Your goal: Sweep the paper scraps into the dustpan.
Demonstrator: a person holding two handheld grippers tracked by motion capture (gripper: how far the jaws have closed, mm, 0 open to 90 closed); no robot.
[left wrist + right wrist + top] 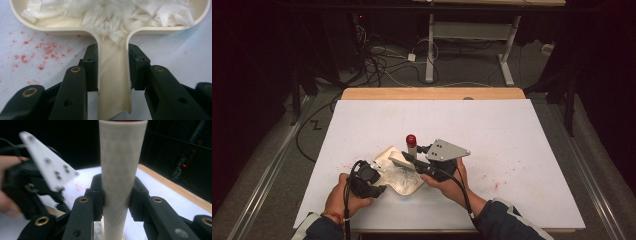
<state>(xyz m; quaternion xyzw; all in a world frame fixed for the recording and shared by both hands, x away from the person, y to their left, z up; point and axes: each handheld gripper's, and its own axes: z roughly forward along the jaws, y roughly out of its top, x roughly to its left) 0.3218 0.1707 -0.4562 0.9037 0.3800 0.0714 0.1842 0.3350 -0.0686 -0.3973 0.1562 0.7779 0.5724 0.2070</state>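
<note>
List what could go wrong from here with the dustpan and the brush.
1. The left gripper clamps only the dustpan by its narrow handle; tilting it could spill the white shreds back onto the table.
2. The right gripper holds the brush handle close over the pan; a hard sweep could push the pan or knock the left gripper.
3. Red crumbs beside the pan may get smeared.

Dim, dark-edged room — bright lit tabletop, soft blur up close
</note>
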